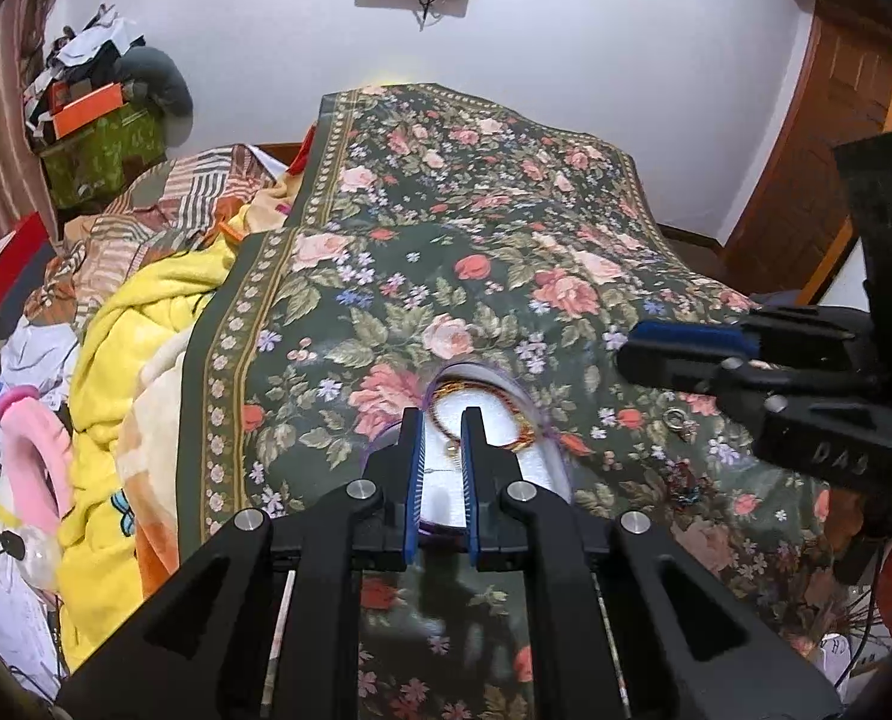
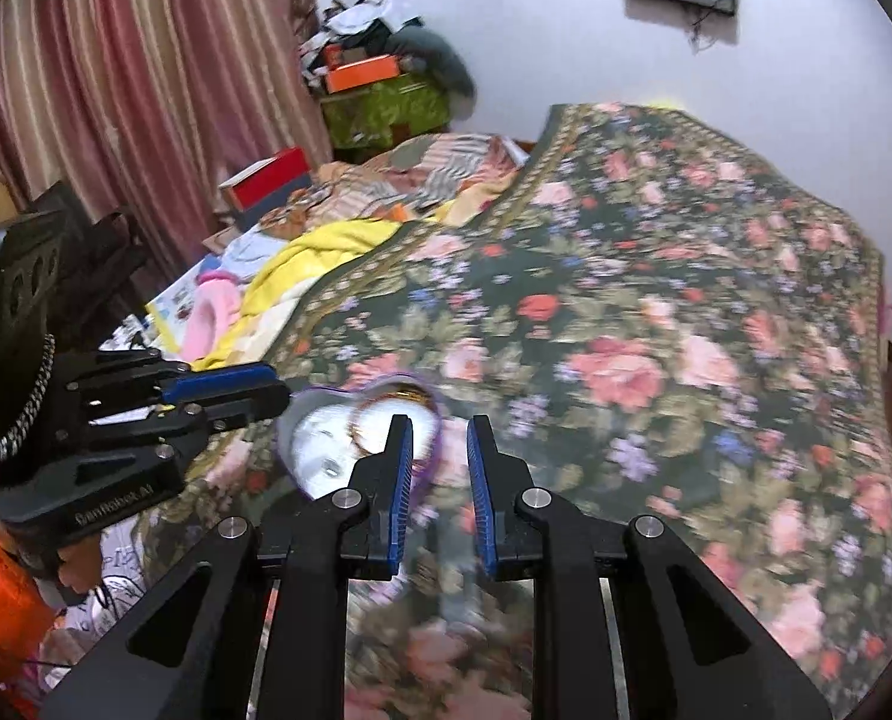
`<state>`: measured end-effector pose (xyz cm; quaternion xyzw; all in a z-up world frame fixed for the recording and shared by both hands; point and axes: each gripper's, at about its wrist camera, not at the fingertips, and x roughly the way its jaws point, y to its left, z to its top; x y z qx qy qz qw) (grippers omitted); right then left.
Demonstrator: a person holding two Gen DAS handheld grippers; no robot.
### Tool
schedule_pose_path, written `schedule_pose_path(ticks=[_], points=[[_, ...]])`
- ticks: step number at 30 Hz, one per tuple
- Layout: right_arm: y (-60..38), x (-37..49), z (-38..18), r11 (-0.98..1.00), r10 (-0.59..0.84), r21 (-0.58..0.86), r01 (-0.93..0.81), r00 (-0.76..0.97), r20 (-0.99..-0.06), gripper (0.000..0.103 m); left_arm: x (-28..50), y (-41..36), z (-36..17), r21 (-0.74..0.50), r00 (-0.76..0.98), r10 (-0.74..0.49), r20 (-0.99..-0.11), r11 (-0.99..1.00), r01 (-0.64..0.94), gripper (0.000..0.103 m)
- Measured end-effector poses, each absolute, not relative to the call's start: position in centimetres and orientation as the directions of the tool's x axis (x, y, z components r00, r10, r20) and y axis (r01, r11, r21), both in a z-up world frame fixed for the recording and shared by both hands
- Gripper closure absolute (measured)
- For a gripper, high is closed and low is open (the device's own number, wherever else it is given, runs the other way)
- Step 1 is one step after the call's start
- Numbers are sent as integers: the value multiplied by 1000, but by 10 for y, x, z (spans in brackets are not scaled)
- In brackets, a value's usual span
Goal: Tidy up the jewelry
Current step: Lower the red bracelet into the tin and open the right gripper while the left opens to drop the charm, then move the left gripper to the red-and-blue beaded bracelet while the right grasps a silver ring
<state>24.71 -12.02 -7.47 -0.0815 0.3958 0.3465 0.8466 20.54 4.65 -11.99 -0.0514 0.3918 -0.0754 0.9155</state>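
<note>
We've got a beaded bracelet (image 1: 486, 414) sitting in the heart-shaped clear box (image 2: 350, 438) on the floral cloth (image 1: 505, 228), so partly done. A small metal ring (image 1: 676, 420) and a dark tangle (image 1: 685, 489) lie loose beside it. Left gripper (image 1: 443, 420) jaws narrow, straddling the box rim; right gripper (image 2: 440, 426) narrow, empty
</note>
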Motion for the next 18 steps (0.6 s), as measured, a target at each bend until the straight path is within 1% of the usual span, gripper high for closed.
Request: schedule_pose_path(ticks=[1,4,6,8,10,12,16,18], points=[[-127,246,-72,757,513,127,-641,462,-724,86,205,44,-118,-153,683,-182,-707,983,103,87],[-146,244,-68,785,487,110,-610,497,-719,83,203,32,-112,-142,689,-190,-699,982,126,80],[-161,241,-66,805,464,99,-585,517,-719,76,201,20,-108,-136,689,-201,-696,979,149,78],[-177,238,-66,826,438,85,-558,538,-720,70,201,11,-105,-132,687,-211,-695,977,166,74],[-188,236,-67,841,412,67,-537,555,-722,68,200,-1,-104,-129,684,-225,-694,973,189,68],[-200,233,-69,851,392,56,-522,561,-729,67,200,-12,-104,-128,676,-239,-697,969,211,66],[-220,227,-75,865,368,52,-499,560,-742,67,202,-36,-112,-124,643,-263,-719,959,254,66],[-229,225,-80,871,356,50,-489,557,-751,65,203,-47,-118,-124,623,-274,-733,954,274,66]])
